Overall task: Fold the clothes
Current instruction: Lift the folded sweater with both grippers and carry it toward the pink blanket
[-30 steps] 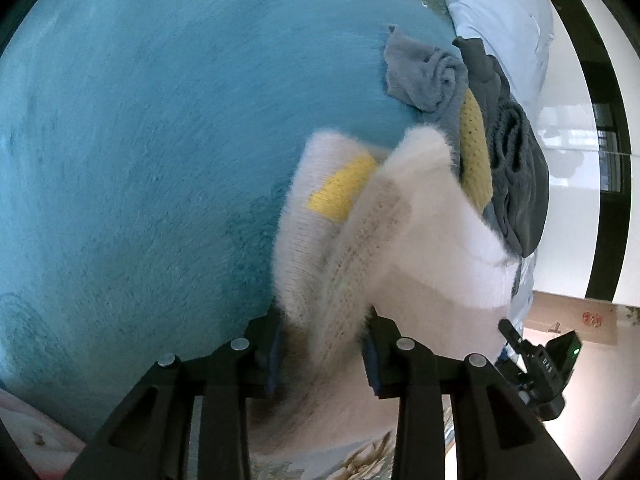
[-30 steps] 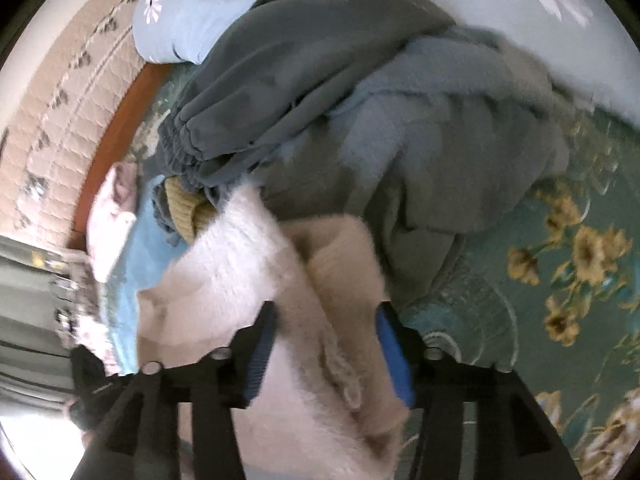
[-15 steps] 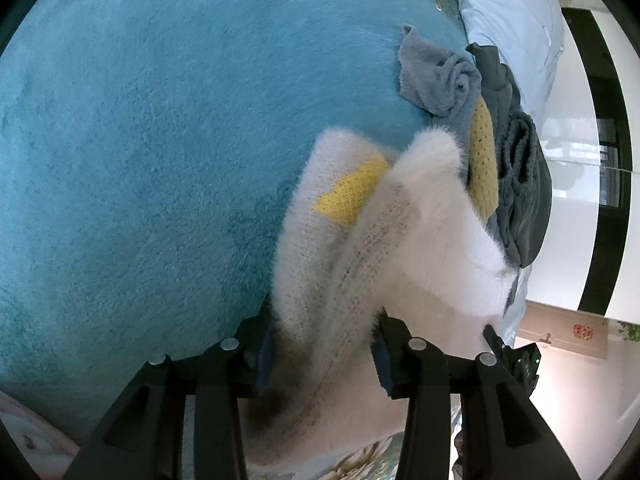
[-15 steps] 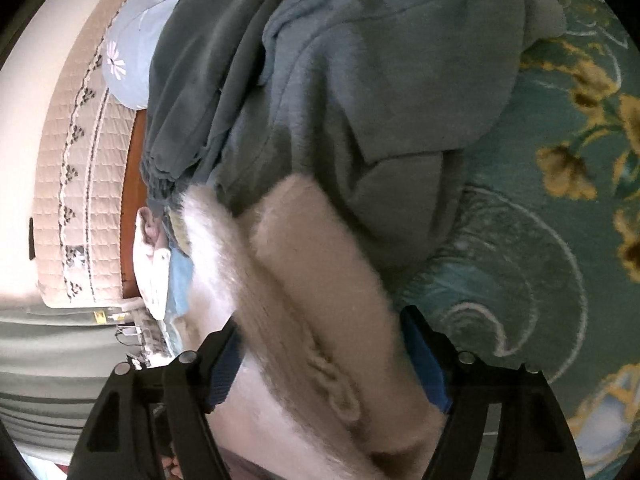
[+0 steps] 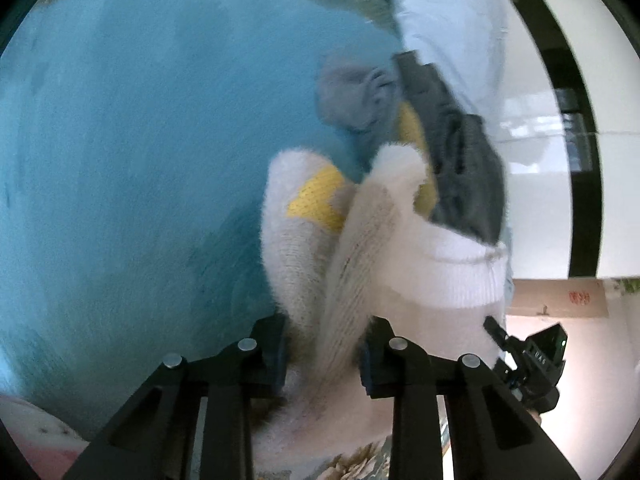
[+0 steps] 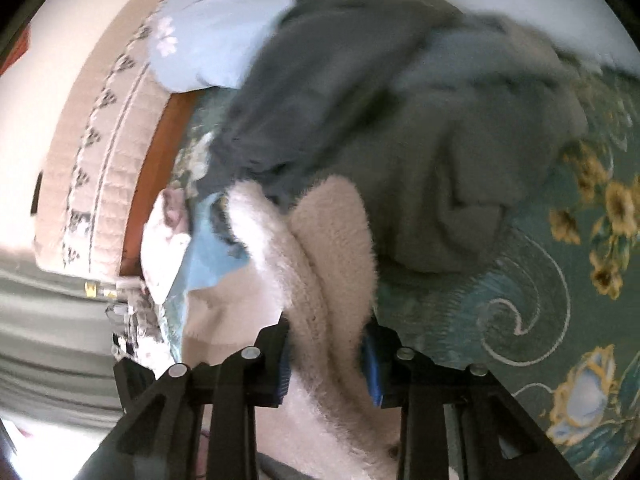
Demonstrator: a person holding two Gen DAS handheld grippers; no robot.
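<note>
A fluffy white sweater [image 5: 360,248] with a yellow patch [image 5: 316,200] hangs between both grippers above a teal blanket [image 5: 140,160]. My left gripper [image 5: 322,352] is shut on one bunched edge of the sweater. My right gripper [image 6: 326,360] is shut on another thick fold of the same sweater [image 6: 320,272]. The right gripper's body shows in the left wrist view [image 5: 528,360] at the lower right. The sweater's far end reaches a pile of grey clothes [image 5: 440,128].
A heap of dark grey and blue-grey garments [image 6: 400,120] lies on the floral green bedspread [image 6: 560,280]. A light blue pillow [image 6: 224,40] and padded headboard [image 6: 100,140] stand behind it. A white wall and black door frame [image 5: 580,160] are at the right.
Both grippers have kept their hold on the sweater while swinging; the right wrist view has rotated back so the pillow and headboard show again. The frames are motion-blurred.
</note>
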